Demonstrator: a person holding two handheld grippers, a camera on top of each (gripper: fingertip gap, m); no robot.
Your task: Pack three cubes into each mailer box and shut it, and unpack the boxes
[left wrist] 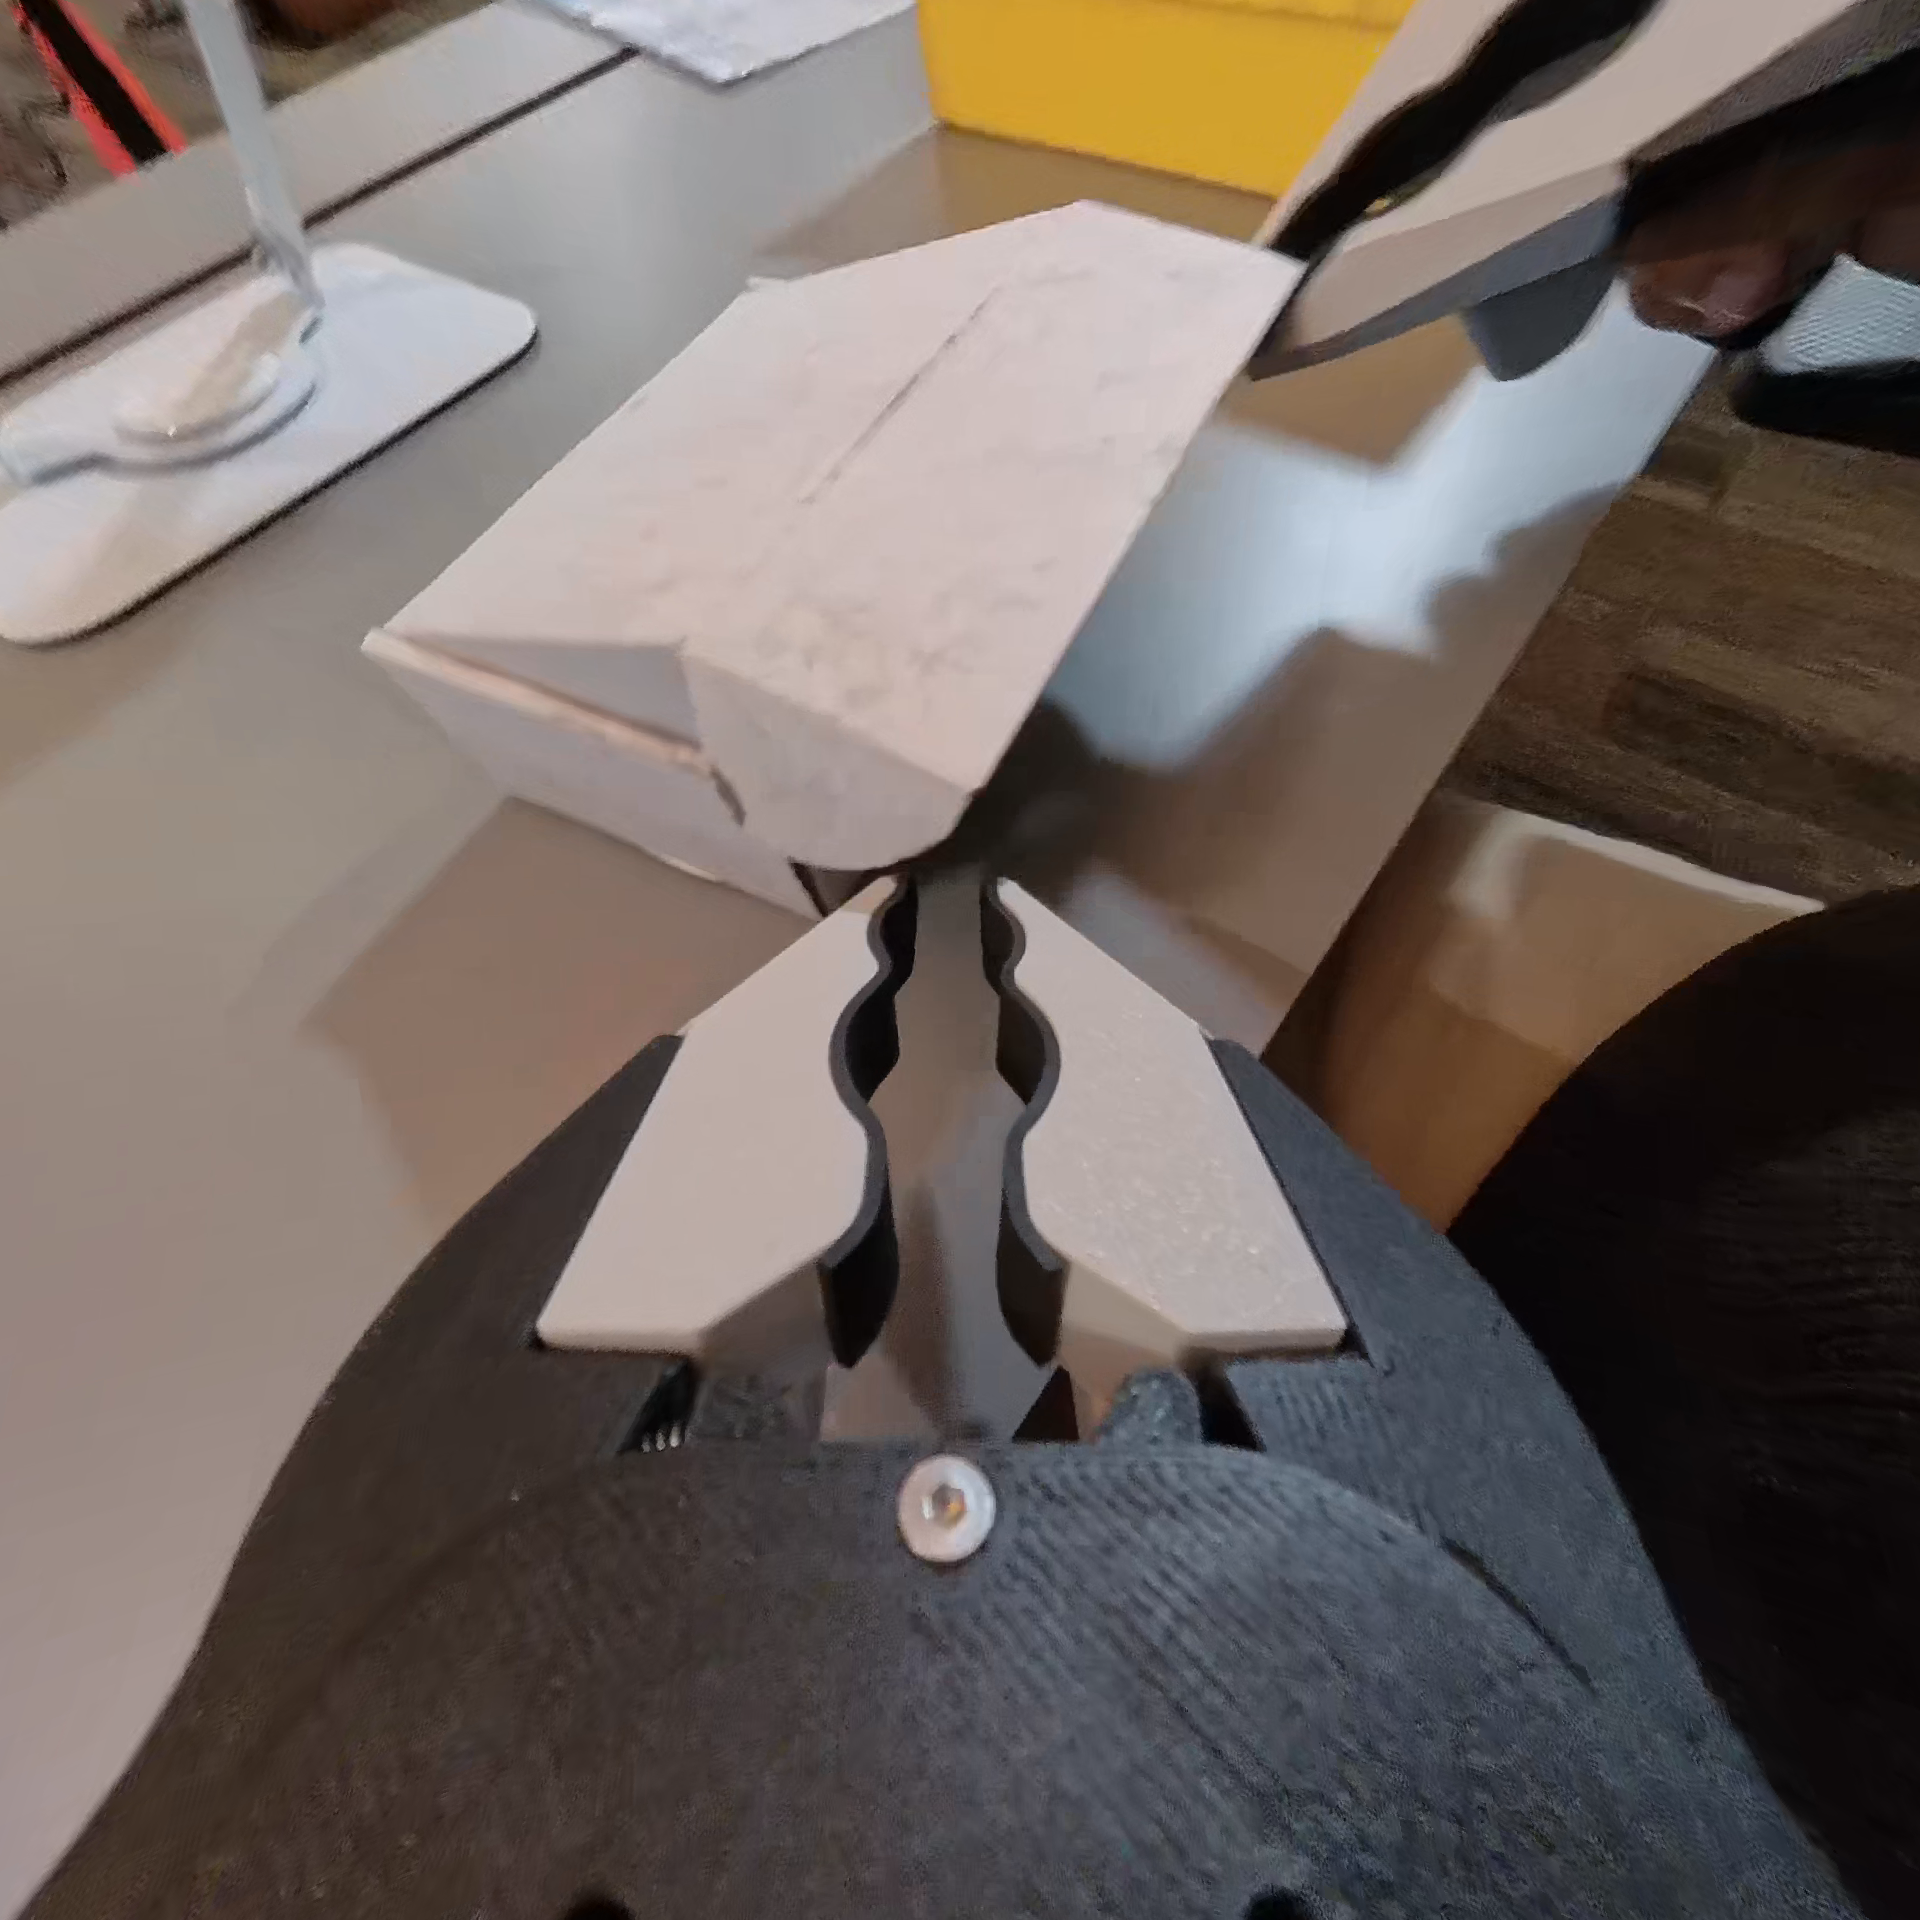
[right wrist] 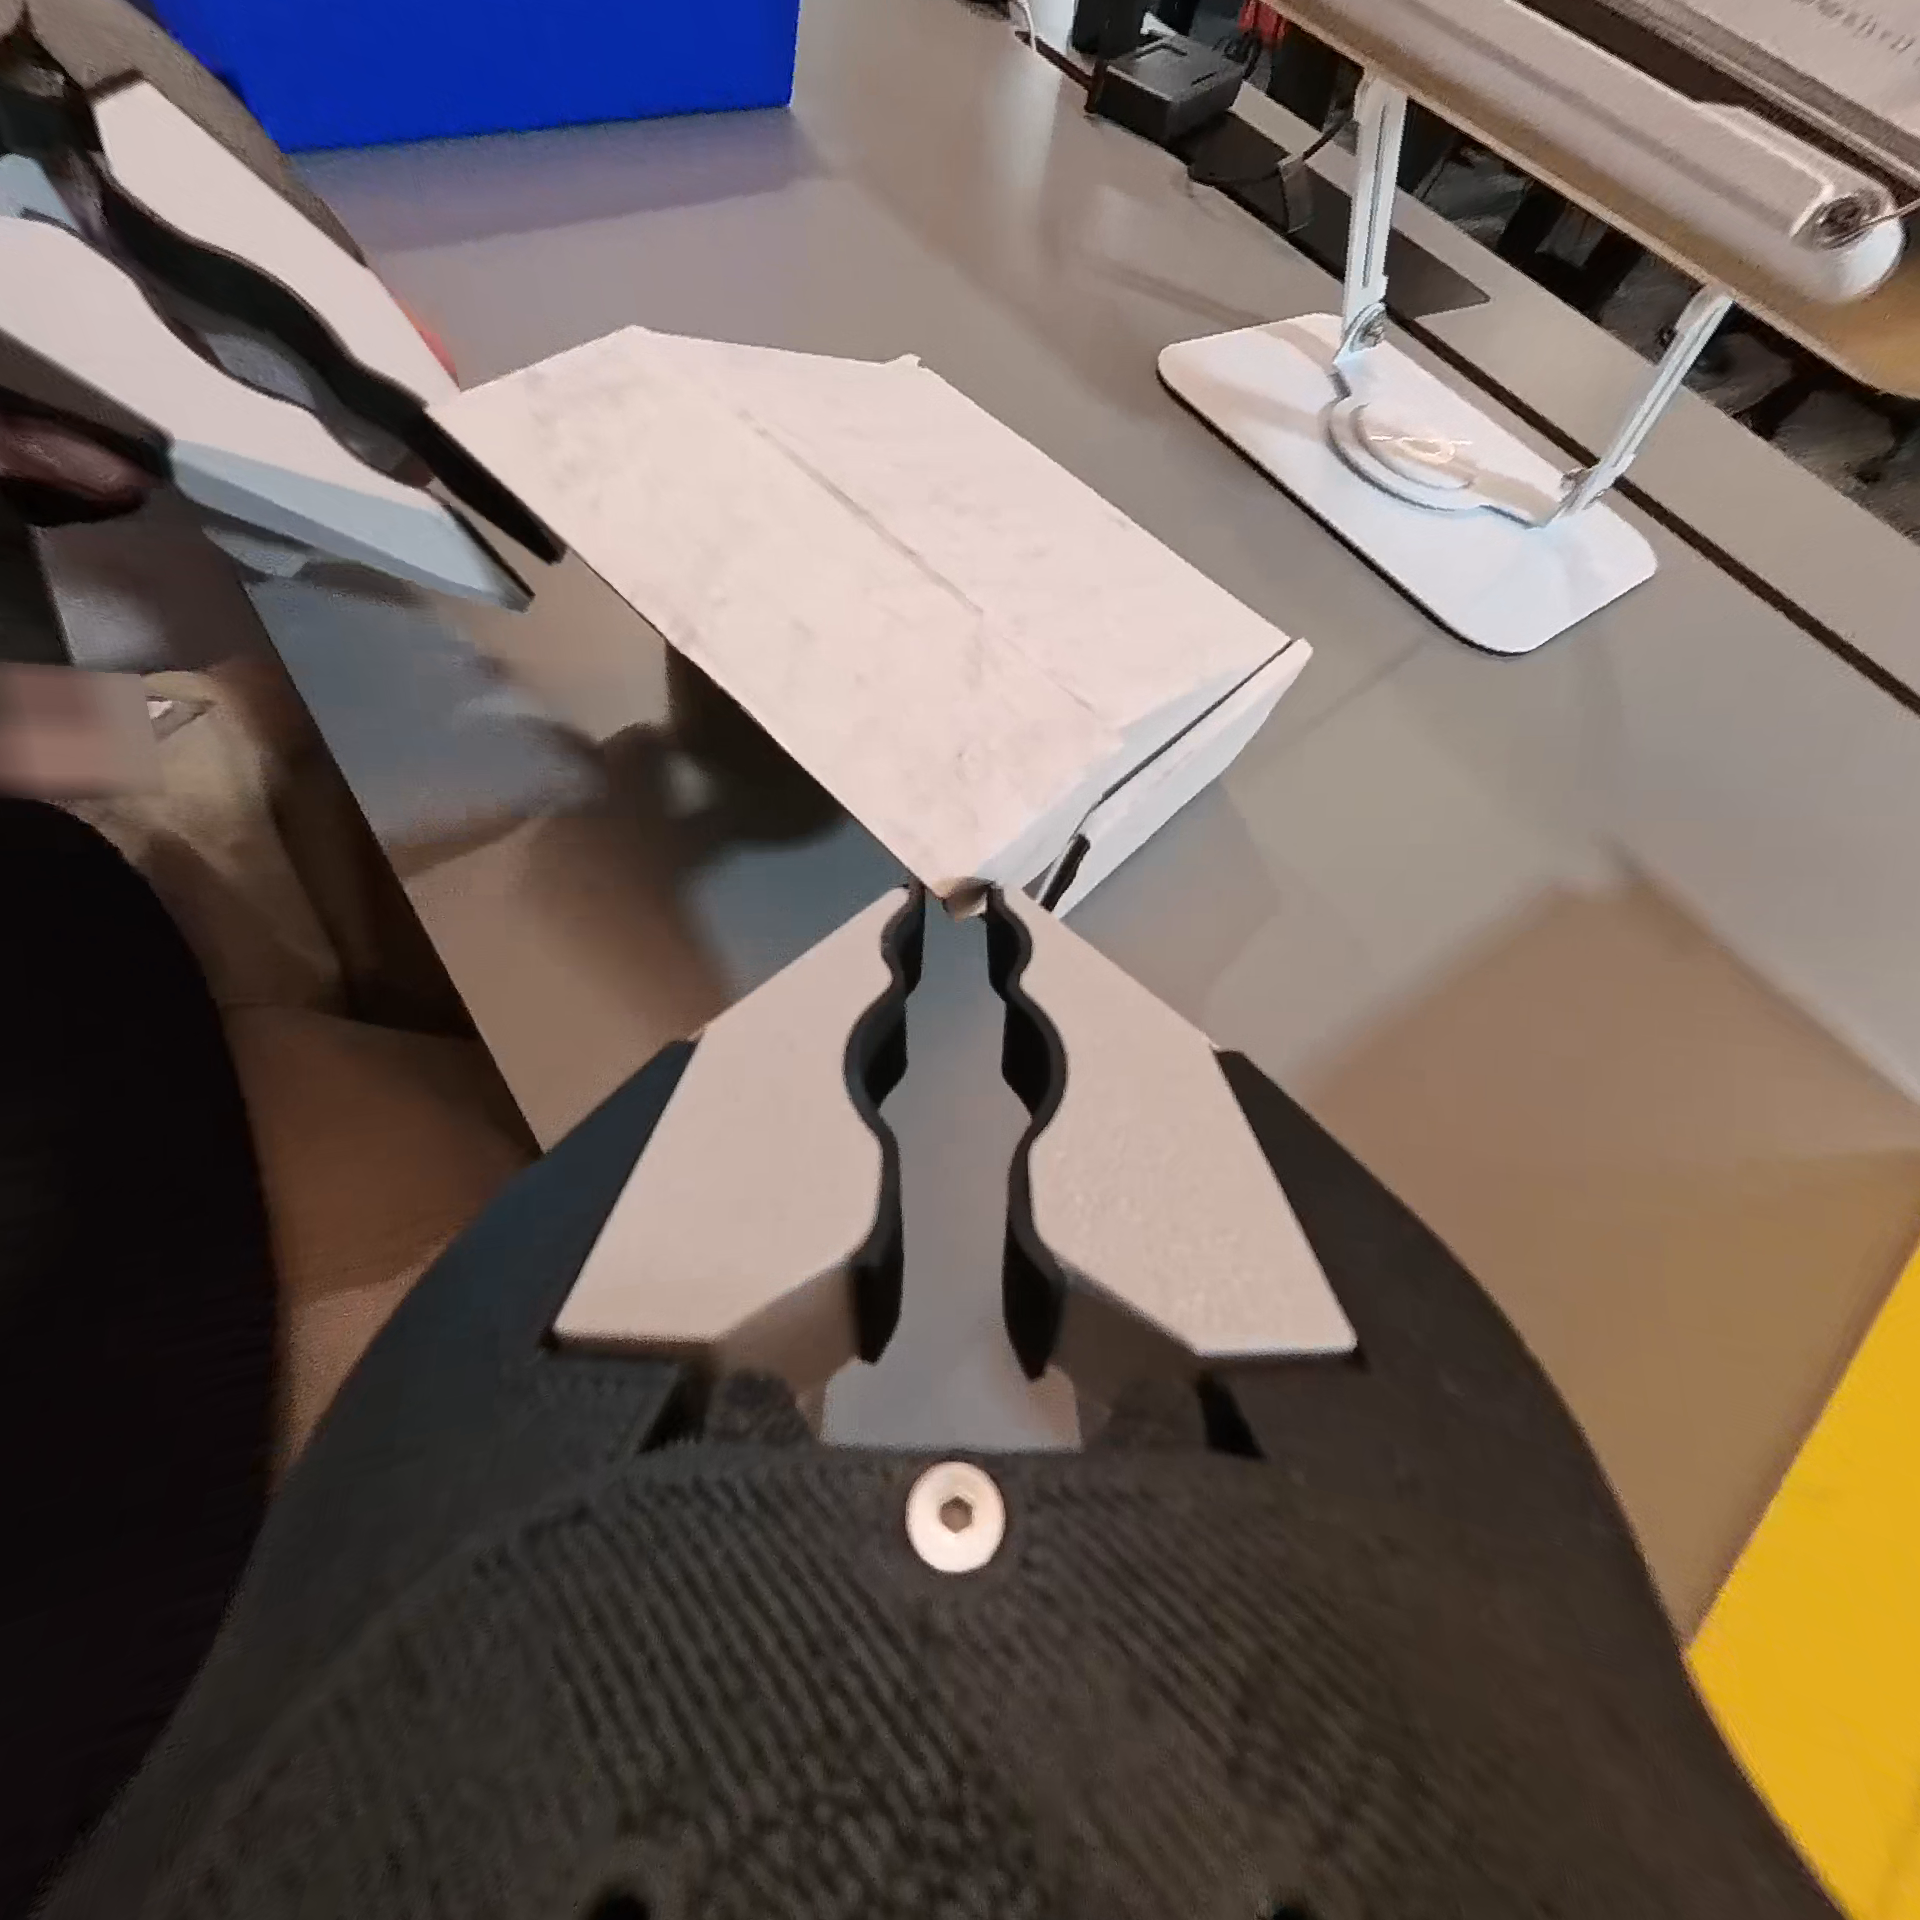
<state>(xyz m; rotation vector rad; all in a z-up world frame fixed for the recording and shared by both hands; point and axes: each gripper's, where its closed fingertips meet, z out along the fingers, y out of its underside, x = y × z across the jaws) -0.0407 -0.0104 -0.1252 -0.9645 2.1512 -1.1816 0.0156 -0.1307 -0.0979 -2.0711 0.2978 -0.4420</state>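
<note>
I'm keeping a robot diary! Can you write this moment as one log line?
white mailer box on table | left gripper pinching lid corner | right gripper pinching other lid corner | cubes unseen

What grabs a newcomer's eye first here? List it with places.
The white cardboard mailer box at the centre of the grey table, its lid pinched at two front corners by the left claw and right claw. Behind it stands a white metal stand; a yellow bin sits farther back.
</note>
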